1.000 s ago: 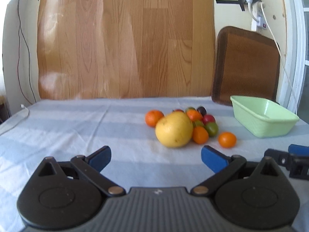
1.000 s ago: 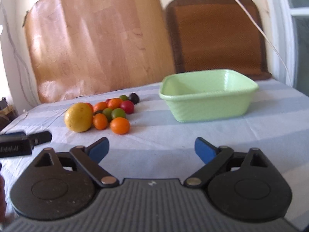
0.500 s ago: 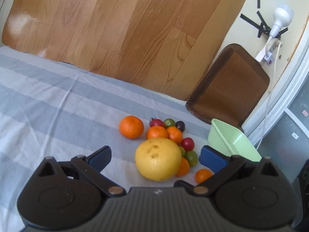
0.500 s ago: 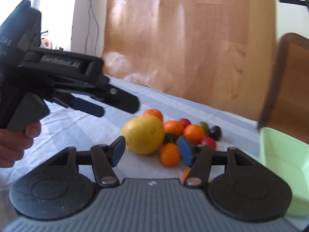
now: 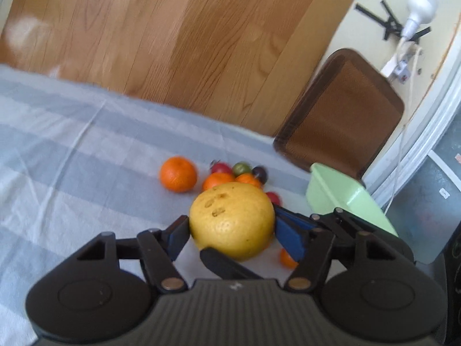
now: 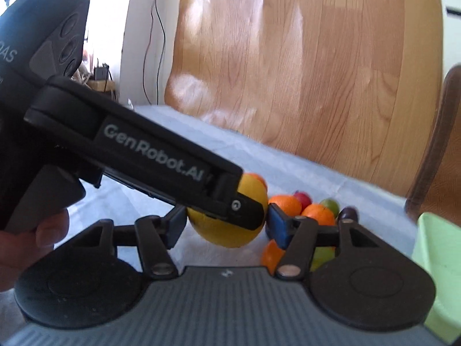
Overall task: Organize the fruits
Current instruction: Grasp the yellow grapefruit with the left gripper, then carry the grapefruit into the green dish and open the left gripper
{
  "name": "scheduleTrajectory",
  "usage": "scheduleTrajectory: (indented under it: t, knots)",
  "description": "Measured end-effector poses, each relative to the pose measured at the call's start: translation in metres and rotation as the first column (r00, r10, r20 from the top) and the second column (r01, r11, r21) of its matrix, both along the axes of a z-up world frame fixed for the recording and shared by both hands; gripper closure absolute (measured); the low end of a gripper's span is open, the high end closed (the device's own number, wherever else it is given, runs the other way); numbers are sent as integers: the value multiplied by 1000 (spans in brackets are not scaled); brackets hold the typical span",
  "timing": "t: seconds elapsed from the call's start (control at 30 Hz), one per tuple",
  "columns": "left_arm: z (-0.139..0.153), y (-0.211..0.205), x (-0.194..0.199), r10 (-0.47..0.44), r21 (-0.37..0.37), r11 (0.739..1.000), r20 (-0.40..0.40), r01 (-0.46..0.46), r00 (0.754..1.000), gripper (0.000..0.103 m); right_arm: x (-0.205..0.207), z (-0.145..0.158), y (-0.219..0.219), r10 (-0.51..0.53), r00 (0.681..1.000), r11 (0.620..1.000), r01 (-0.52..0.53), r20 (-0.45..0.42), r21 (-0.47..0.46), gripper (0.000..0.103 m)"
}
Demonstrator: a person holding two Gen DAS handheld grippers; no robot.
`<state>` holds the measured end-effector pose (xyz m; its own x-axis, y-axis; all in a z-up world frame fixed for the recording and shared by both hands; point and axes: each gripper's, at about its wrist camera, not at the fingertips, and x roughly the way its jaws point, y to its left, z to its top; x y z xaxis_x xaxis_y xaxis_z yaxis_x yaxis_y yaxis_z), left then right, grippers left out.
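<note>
A big yellow grapefruit (image 5: 232, 220) lies on the striped cloth, and both grippers are closed on it at once. My left gripper (image 5: 232, 232) has a finger pressed to each side of it. My right gripper (image 6: 226, 223) also clamps the grapefruit (image 6: 227, 230), and its dark finger crosses under the fruit in the left wrist view. The left gripper's black body (image 6: 129, 155) covers much of the fruit in the right wrist view. Behind it lie a lone orange (image 5: 178, 174) and a cluster of small orange, red, green and dark fruits (image 5: 239, 173).
A pale green tub (image 5: 343, 194) stands right of the fruit pile, also at the right edge of the right wrist view (image 6: 438, 259). A brown chair back (image 5: 343, 115) and a wooden panel (image 5: 173, 34) stand behind the table. A hand (image 6: 31, 248) holds the left gripper.
Both grippers moved in on the grapefruit and narrowed from wide open until their fingers press its sides. The left gripper now crosses right in front of the right camera.
</note>
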<state>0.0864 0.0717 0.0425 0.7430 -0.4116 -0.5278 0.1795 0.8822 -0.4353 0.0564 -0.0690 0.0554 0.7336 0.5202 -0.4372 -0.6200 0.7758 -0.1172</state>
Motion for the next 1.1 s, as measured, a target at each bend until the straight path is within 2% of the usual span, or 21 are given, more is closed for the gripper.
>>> scheduleTrajectory:
  t: [0.1,0.23,0.37,0.53,0.7,0.8,0.97,1.1]
  knots:
    - [24,-30,-3,-33,30,999,67,31,997,37,-12,17,-24,-55,994,998,55,97,3,40]
    - [41,-98,16,-139,44,990,89,135,986,37,-19,28,-80,-204,966,979,206,161,7,39]
    - [39,-177,37,-264,71,963,80,259,961,37,-14,31,-151,-362,926,932,361,105,35,39]
    - [17,-242,62,-351,81,933,-9,350,937,37,-4,18,-209,-471,882,881,472,-13,30,39]
    - [1,-260,70,-337,120,932,-60,342,940,37,9,4,-221,-482,872,874,485,-87,18,38]
    - [-1,-255,72,-322,109,938,-66,328,944,37,10,4,-215,-481,875,876,481,-53,0,37]
    - [12,-258,60,-324,136,937,-8,322,946,32,3,-4,-217,-486,874,873,487,-22,24,29]
    - [32,-241,31,-320,168,939,102,301,942,30,-6,-5,-215,-486,874,871,485,2,74,30]
